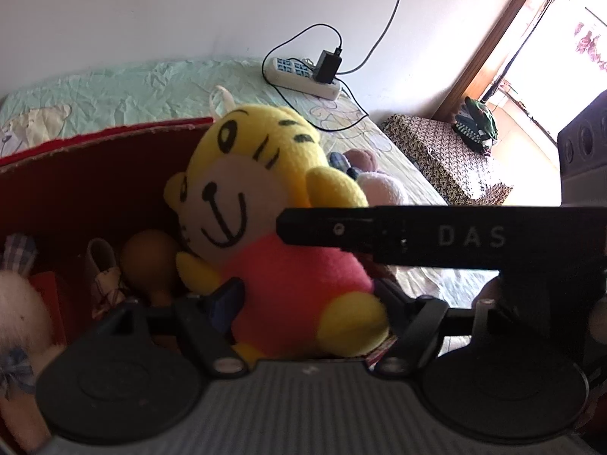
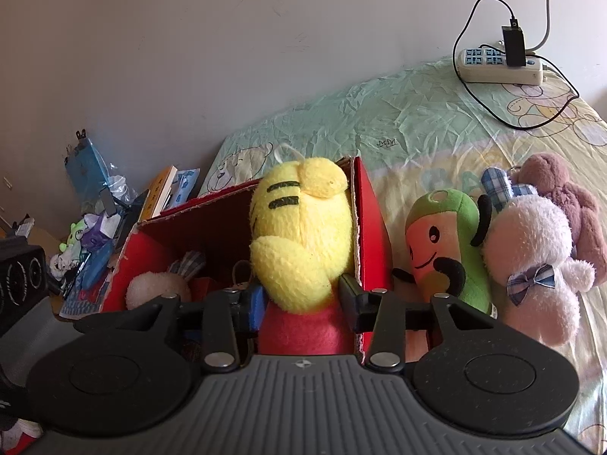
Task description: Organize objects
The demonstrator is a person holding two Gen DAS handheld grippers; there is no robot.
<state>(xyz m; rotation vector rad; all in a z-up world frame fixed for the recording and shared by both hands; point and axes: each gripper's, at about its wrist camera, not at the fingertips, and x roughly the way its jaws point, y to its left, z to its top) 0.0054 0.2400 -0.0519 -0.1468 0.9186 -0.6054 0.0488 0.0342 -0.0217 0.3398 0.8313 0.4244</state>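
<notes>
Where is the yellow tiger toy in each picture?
Left wrist view: the yellow tiger toy fills the middle, face showing, between the jaws, at the red box.
Right wrist view: the tiger is in the middle, seen from behind, over the box's right wall.
Shared landmark: the white power strip on the bed, top right in both.

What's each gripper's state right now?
Left gripper: shut on the yellow tiger plush.
Right gripper: shut on the same plush, over the red box.

Red box wall blocks right; avocado plush just beyond.
</notes>
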